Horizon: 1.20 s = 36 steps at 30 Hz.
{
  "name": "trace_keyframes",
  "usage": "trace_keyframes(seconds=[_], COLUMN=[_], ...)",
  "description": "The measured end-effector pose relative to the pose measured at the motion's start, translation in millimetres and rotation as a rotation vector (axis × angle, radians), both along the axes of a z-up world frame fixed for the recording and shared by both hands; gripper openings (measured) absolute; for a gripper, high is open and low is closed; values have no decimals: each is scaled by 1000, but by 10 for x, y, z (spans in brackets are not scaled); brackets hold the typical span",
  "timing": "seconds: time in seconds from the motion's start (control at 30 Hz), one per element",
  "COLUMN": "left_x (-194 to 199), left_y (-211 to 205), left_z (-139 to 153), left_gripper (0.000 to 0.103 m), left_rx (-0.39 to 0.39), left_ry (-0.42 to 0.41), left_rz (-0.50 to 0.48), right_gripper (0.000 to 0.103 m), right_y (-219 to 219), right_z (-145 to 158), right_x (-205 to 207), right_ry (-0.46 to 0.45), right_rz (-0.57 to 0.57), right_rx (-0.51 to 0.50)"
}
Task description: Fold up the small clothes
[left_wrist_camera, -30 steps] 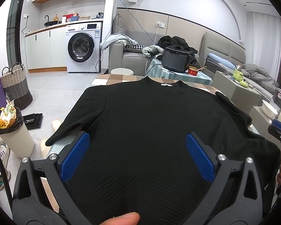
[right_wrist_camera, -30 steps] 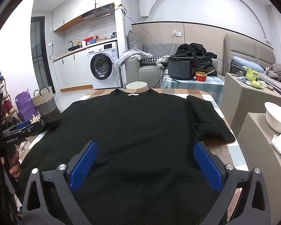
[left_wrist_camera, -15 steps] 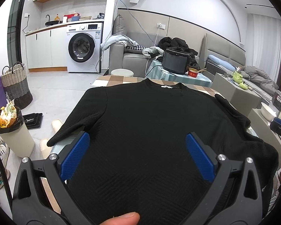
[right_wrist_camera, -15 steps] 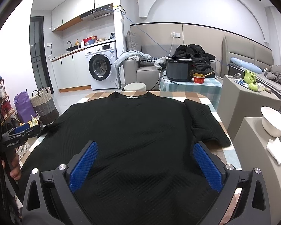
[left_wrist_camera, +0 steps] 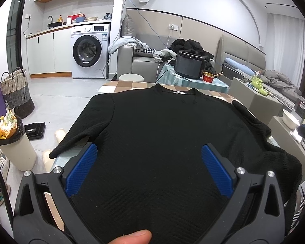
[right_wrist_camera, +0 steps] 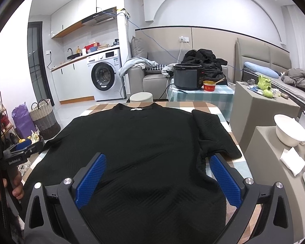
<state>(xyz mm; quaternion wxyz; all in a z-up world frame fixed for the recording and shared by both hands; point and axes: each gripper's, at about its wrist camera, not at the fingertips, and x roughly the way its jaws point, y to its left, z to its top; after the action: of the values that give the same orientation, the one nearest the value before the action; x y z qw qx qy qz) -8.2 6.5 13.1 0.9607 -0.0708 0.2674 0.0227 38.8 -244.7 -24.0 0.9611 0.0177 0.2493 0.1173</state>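
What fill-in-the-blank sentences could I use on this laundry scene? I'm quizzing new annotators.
1. The sweater spread on the checked table is ____ in colour.
2. Both the left gripper and the right gripper have their jaws ____.
3. The pads on the gripper fingers are ____.
4. The appliance under the kitchen counter is a ____ machine.

Missing words: black; open; blue; washing

A sweater [right_wrist_camera: 152,152] lay flat on the table [right_wrist_camera: 219,106] ahead of the right claw [right_wrist_camera: 158,174]; a cooker [right_wrist_camera: 188,76] stood behind, a bowl [right_wrist_camera: 289,129] to the right.
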Motion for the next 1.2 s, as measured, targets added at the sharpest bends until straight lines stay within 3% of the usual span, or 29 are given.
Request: trace_keyframes(seconds=[0.4, 0.63, 0.73, 0.83, 1.1, 1.2], left_x=[174, 361, 445, 524, 805, 848], left_y=[7, 43, 40, 62, 253, 280], left_z=[-199, -225, -233, -227, -252, -256], left_gripper=[102, 102, 102, 102, 102, 102], left_rx=[19, 12, 27, 19, -12, -4], left_ry=[67, 94, 104, 104, 130, 129], left_rz=[17, 10, 11, 10, 60, 71], right_gripper=[103, 103, 103, 100, 75, 74], right_y=[-249, -421, -511, -670, -1184, -1386], right_z=[14, -25, -105, -211, -560, -642], right_x=[190, 375, 506, 653, 1108, 1270], right_ry=[8, 84, 157, 219, 397, 429], right_rz=[-70, -83, -88, -86, -141, -176], right_rx=[31, 89, 117, 195, 442, 494])
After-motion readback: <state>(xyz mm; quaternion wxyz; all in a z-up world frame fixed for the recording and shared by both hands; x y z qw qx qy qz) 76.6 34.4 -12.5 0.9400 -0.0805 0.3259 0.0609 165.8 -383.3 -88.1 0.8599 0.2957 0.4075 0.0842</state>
